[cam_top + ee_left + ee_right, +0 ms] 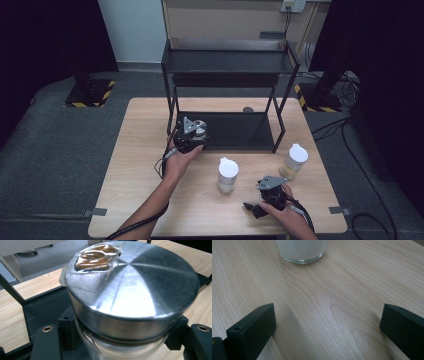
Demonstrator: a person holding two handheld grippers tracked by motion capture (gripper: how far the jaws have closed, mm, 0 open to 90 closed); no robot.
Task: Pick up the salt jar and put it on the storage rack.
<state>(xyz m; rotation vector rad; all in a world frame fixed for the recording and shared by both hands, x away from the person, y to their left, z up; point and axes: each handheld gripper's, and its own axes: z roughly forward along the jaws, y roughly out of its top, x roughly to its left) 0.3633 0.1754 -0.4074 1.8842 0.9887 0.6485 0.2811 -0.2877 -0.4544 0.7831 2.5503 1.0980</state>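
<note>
Jar upright in left jaws

Three jars, one rack

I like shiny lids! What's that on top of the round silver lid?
On the round silver metal lid lies a small clear plastic packet with something brown inside. It sits near the lid's far edge. What the brown stuff is cannot be told.

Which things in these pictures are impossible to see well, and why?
- Held jar, left gripper view: body cut off below; its lid hides the contents.
- Glass jar, right gripper view: top cut by the upper edge.
- Small round thing behind the rack, high view: too small to name.
</note>
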